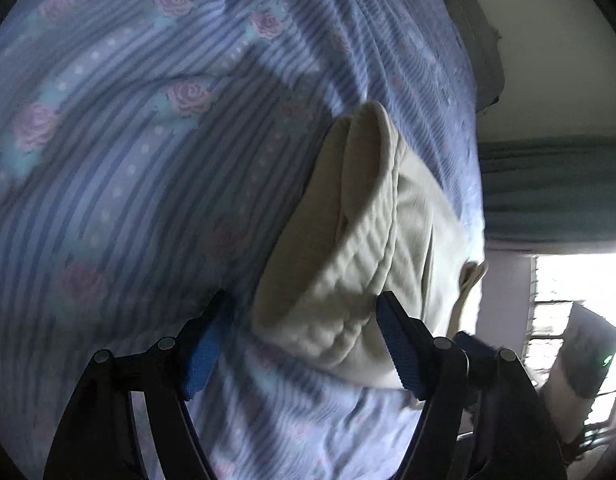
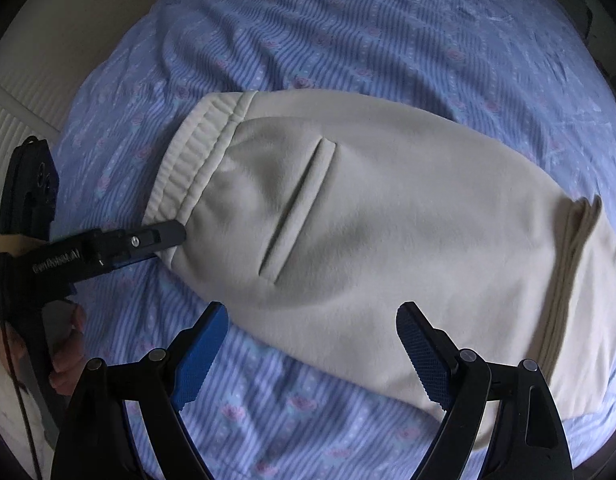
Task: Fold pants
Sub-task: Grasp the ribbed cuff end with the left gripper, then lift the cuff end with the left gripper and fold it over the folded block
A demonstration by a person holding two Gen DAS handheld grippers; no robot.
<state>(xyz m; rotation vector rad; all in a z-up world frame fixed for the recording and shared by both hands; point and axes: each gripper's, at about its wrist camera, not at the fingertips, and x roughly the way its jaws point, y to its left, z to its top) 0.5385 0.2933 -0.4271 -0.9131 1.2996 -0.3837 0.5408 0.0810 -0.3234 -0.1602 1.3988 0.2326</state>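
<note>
surface: bed (image 2: 348,20) under blue striped, rose-printed sheet (image 2: 388,40), wrinkled | on it: cream pants (image 2: 388,208) folded, lying flat at centre | waistband (image 2: 192,152) toward 9 o'clock | folded edge toward 3 o'clock

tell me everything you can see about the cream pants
The pants are cream, of a soft, fleece-like cloth, and lie folded on the blue striped bedsheet. The ribbed elastic waistband faces the left gripper, whose open fingers reach its lower corner. A slit pocket runs across the top layer. Stacked folded edges show at the other end. The right gripper hovers open over the near edge.
</note>
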